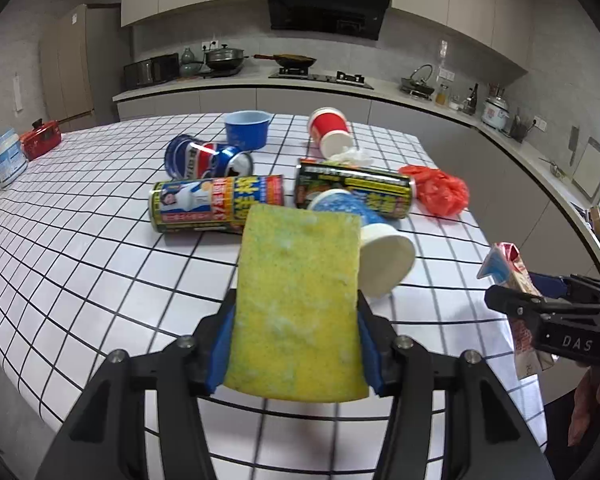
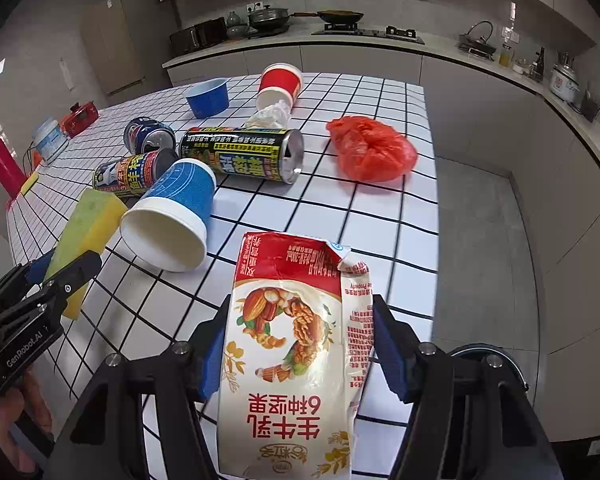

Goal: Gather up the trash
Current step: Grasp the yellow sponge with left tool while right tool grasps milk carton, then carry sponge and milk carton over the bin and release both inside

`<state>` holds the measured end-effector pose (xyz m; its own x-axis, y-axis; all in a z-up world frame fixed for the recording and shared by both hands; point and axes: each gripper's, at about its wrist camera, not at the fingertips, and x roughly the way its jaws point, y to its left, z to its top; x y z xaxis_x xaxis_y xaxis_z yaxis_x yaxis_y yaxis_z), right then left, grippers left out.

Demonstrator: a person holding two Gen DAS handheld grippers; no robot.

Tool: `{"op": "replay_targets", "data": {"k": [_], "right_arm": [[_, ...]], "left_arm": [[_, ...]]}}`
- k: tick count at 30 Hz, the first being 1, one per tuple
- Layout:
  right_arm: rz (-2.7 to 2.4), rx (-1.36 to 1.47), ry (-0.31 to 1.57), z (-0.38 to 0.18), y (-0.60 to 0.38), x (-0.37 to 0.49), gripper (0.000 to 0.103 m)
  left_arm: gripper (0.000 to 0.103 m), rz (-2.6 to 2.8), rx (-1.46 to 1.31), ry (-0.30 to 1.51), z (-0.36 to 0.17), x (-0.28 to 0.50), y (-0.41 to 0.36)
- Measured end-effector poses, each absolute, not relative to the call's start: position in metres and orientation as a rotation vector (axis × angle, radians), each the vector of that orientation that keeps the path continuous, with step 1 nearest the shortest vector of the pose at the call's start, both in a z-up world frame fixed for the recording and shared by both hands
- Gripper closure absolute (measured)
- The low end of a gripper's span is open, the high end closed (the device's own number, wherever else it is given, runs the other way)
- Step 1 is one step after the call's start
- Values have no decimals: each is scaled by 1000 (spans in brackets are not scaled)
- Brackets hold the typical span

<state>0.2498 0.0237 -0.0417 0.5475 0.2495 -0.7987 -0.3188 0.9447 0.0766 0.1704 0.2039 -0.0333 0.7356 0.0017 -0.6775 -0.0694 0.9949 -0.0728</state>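
Your left gripper [image 1: 296, 344] is clamped on the yellow sponge [image 1: 296, 304], held above the checked table [image 1: 100, 264]; your right gripper [image 2: 300, 348] grips the milk carton [image 2: 296, 352] by its sides, also off the table; just beyond lie a tipped blue paper cup [image 2: 172, 216], two tall cans [image 2: 244, 154] on their sides, and a red plastic bag [image 2: 370, 148] farther right.

Both wrist views look steeply down, close over the checked table [image 1: 100, 248], sharing its littered middle
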Motion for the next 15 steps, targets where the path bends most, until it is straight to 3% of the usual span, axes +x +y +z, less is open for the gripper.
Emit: {"op": "replay_targets", "data": {"k": [15], "right_arm": [[267, -43, 904, -25, -83, 223, 38]], "left_arm": [[49, -43, -58, 726, -24, 155, 103]]}}
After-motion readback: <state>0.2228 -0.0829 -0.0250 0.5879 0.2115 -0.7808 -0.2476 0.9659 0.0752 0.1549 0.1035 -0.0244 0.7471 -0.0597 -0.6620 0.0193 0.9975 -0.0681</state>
